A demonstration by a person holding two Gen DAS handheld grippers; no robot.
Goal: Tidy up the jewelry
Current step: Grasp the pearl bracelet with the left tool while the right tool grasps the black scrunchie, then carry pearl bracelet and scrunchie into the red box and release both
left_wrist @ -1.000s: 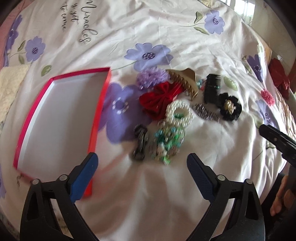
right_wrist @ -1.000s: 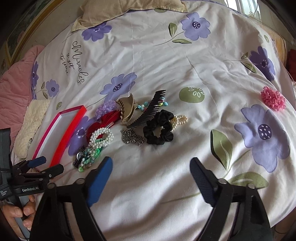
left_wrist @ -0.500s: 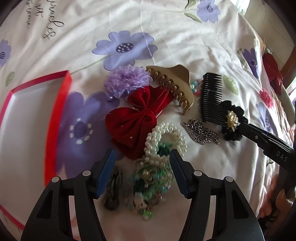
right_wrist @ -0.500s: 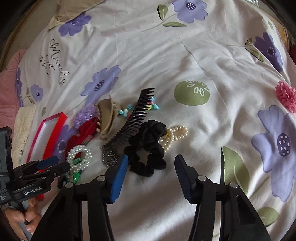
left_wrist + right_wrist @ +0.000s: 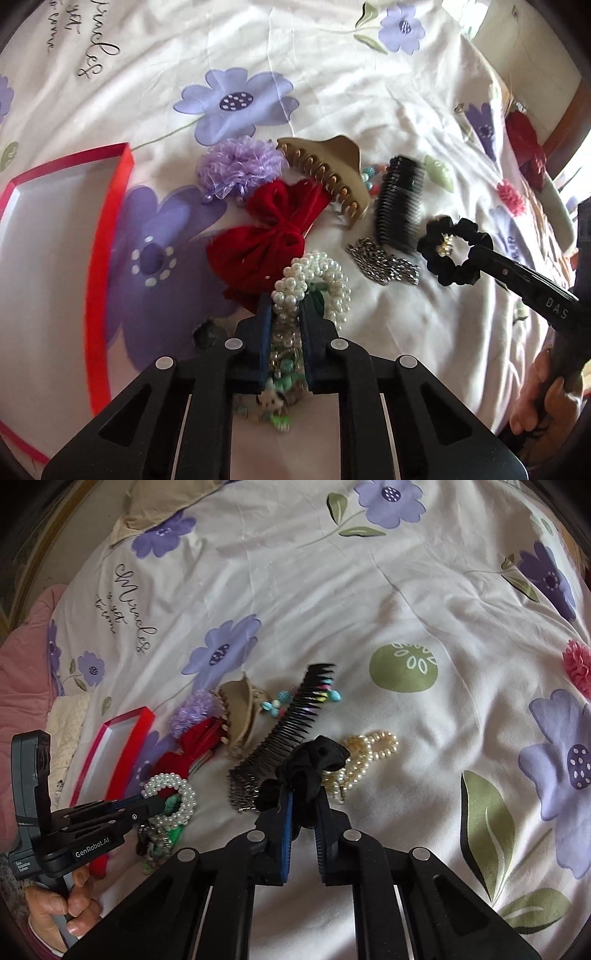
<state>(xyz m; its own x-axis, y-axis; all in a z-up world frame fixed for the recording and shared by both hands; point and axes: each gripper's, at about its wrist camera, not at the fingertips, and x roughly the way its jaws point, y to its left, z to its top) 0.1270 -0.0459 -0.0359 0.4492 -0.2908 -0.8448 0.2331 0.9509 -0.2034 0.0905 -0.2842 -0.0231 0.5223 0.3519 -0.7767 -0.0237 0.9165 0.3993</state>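
Note:
My left gripper (image 5: 283, 308) is shut on the white pearl bracelet (image 5: 317, 273), which lies over green bead jewelry (image 5: 284, 373). It also shows in the right wrist view (image 5: 157, 805). My right gripper (image 5: 303, 794) is shut on the black scrunchie (image 5: 314, 760), also seen in the left wrist view (image 5: 456, 245). A cream pearl strand (image 5: 365, 757) lies just right of the scrunchie. The red-rimmed white box (image 5: 44, 236) lies open on the left.
On the flowered bedspread lie a red bow (image 5: 269, 236), a purple pom (image 5: 240, 166), a tan claw clip (image 5: 328, 170), a black comb (image 5: 399, 203), a silver chain (image 5: 384, 266) and turquoise beads (image 5: 275, 705). A pink pom (image 5: 578, 664) lies far right.
Both grippers moved down and forward onto the pile and closed: the left onto the white pearl bracelet, the right onto the black scrunchie.

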